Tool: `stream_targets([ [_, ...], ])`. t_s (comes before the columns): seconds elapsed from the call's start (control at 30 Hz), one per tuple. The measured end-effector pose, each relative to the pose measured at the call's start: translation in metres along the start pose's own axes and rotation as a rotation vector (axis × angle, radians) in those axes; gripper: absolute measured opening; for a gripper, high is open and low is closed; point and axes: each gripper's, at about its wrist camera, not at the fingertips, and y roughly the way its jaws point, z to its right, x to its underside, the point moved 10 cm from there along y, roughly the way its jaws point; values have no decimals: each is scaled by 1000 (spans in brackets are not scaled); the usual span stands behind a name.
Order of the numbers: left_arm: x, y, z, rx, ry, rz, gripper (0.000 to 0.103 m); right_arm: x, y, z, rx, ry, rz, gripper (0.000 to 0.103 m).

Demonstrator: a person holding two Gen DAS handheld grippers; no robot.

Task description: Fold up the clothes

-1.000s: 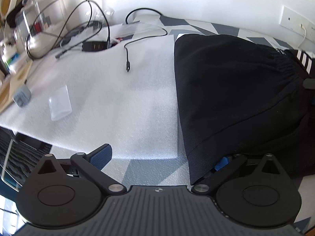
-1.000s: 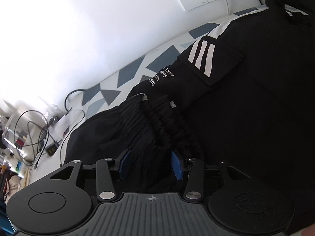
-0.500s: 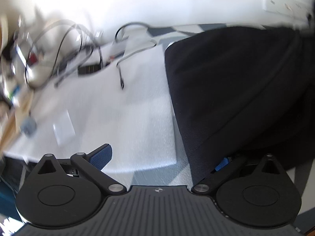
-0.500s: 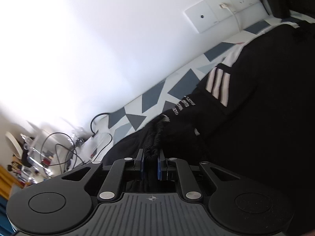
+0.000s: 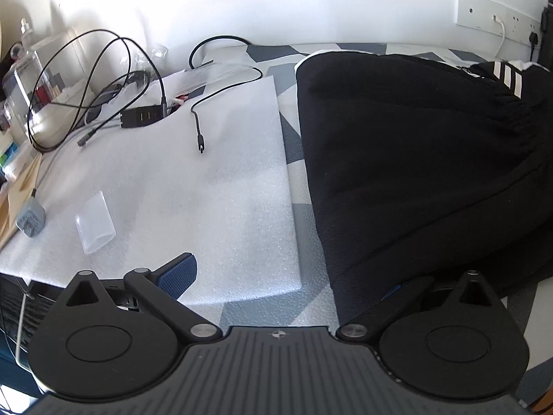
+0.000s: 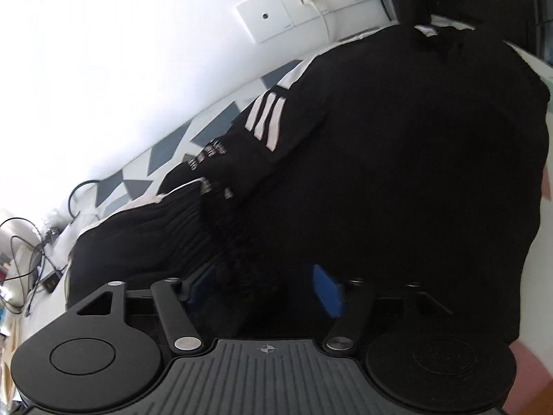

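Black trousers (image 6: 397, 173) folded once; my right gripper (image 6: 266, 287) is opening off their waistband, left gripper (image 5: 290, 276) wide, empty; next, regrip beside it.

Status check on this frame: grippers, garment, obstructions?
Right gripper jaws opening, gathered black cloth between them. Left gripper open wide, one finger under the black garment edge. Loose cable on the foam sheet beside it.

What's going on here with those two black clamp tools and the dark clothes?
A person is folding a black garment with white stripes on a patterned table, using a two-finger gripper in each hand. The left gripper stands wide open at the garment's near edge. The right gripper is opening, with the gathered waistband between its fingers. Cables lie off to the side.
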Motion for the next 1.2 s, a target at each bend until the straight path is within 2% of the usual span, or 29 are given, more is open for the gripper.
stream_targets([
  [0.13,0,1,-1,10,-8,-3,103,4,17,0,-51,65,-62,61],
  [0.2,-1,1,-1,7,-3,-3,103,8,24,-4,-62,61,-68,66],
  [0.27,-1,1,-1,4,-2,-4,103,11,30,-9,-74,57,-75,83],
  [0.3,-1,1,-1,2,-3,-4,103,13,32,-14,-79,32,-78,83],
  [0.33,-1,1,-1,1,-5,-3,103,14,33,-20,-69,-4,-76,76],
  [0.37,-1,1,-1,-1,-6,-3,103,17,34,-25,-62,-43,-76,58],
  [0.43,-1,1,-1,-5,-4,-3,103,16,34,-38,-65,-95,-74,33],
  [0.47,-1,1,0,-7,0,-2,103,13,33,-45,-77,-106,-71,26],
  [0.5,-1,1,0,-10,7,-2,103,10,31,-52,-88,-117,-68,23],
  [0.63,-6,0,2,-52,73,4,103,-25,-18,-87,-182,-248,139,20],
  [0.7,-9,-1,9,-51,101,-8,103,-36,-39,-86,-210,-238,186,20],
  [0.77,-11,-3,20,-38,133,-17,103,-35,-34,-60,-140,-207,163,20],
  [0.87,-10,-6,38,-19,206,-19,103,-19,1,-6,-1,-138,46,20],
  [0.9,-9,-7,43,-16,230,-16,103,-12,10,5,16,-126,23,20],
  [0.97,-10,-8,51,-12,277,-20,103,-6,17,10,27,-158,37,22],
  [1.03,-11,-12,57,24,319,-31,103,-8,18,7,40,-174,53,22],
  [1.1,-13,-23,62,130,326,-29,103,-11,16,5,46,-166,62,22],
  [1.2,-23,-46,57,296,227,-23,103,-18,14,3,59,-180,85,22],
])
